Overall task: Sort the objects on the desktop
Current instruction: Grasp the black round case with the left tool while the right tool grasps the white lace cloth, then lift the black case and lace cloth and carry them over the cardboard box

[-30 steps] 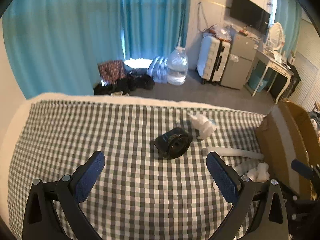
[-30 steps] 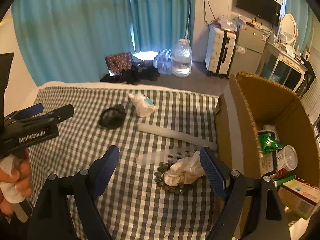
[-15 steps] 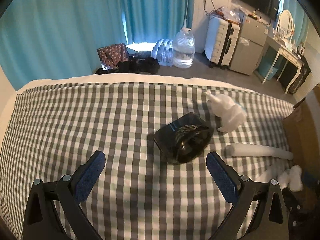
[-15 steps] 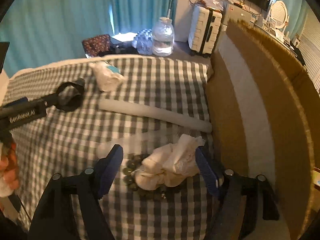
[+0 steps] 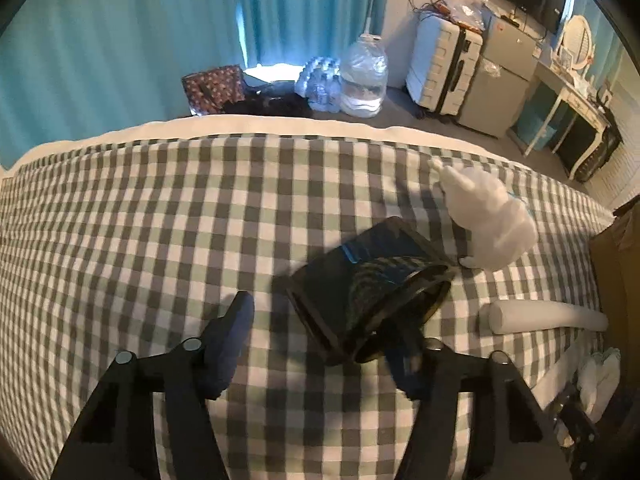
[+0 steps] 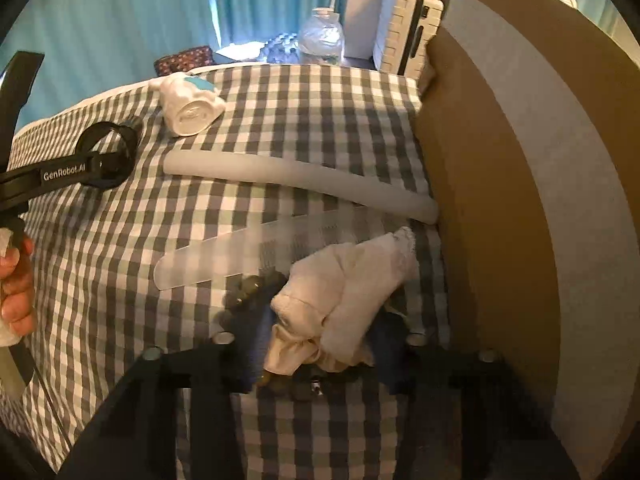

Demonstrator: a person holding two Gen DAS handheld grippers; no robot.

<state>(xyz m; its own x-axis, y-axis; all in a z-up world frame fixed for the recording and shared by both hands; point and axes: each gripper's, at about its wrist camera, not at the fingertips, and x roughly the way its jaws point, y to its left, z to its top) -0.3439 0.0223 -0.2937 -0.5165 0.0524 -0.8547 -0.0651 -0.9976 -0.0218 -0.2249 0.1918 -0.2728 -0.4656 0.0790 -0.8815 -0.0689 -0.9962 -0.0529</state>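
1. Both grippers have dropped low and narrowed since a second ago, each closing in on its own item.
2. Left gripper [image 5: 320,344]: fingers part closed around the black case [image 5: 360,284], not clearly gripping it yet.
3. Right gripper [image 6: 316,344]: fingers close beside the white cloth [image 6: 344,292], which lies on a bead bracelet [image 6: 252,286]; whether they pinch it I cannot tell.
4. The cardboard box [image 6: 520,200] is my landmark: cloth and bracelet lie just beside its wall, and the white tube [image 6: 300,180] touches it.
5. The clear strip [image 6: 240,252] lies near the box; the white bottle [image 6: 188,104] and case lie well away from it.
6. Most sorting looks undone: all six things remain on the checked sheet [image 6: 320,100].
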